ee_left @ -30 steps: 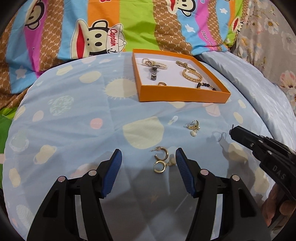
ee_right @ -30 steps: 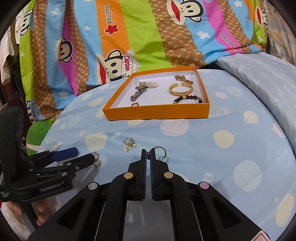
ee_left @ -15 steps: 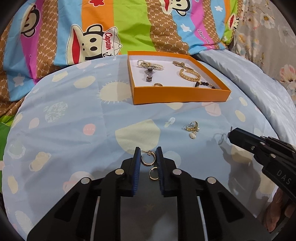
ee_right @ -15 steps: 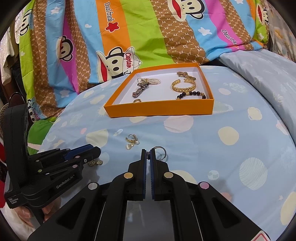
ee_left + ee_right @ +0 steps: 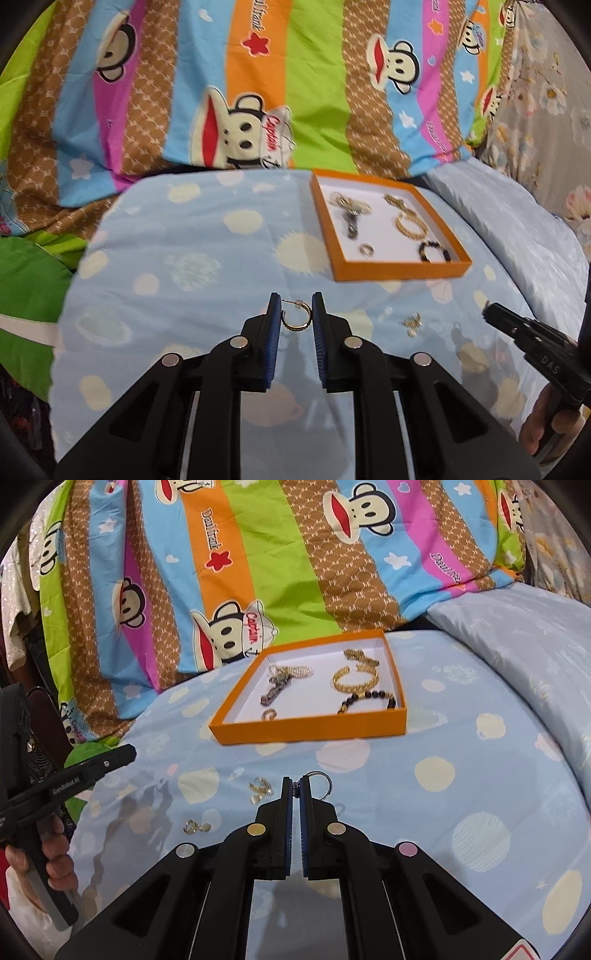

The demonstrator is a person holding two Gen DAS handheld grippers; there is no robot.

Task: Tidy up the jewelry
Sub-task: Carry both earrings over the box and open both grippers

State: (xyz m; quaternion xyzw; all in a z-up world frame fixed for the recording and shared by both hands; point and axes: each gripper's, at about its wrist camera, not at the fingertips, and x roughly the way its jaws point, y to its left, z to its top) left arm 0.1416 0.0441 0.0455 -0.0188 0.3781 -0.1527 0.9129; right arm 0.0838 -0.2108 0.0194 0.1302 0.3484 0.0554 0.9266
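My left gripper [image 5: 295, 308] is shut on a gold hoop earring [image 5: 296, 316] and holds it above the blue spotted cloth. My right gripper [image 5: 295, 788] is shut on a silver hoop earring [image 5: 320, 782] low over the cloth. An orange tray [image 5: 399, 271] to the front right of the left gripper holds bracelets, a ring and a dark bead bracelet; it also shows in the right wrist view [image 5: 310, 729]. A gold pearl earring [image 5: 260, 789] and another small gold earring [image 5: 195, 827] lie on the cloth to the left of the right gripper.
A striped monkey-print blanket [image 5: 258, 572] rises behind the tray. A pale blue pillow [image 5: 517, 635] lies at the right. The left gripper shows at the far left of the right wrist view [image 5: 88, 768], and the right gripper at the right of the left wrist view [image 5: 532, 339].
My left gripper closed on the gold hoop earring and lifted it off the cloth, leaving its partner behind. My right gripper stayed shut on the silver hoop.
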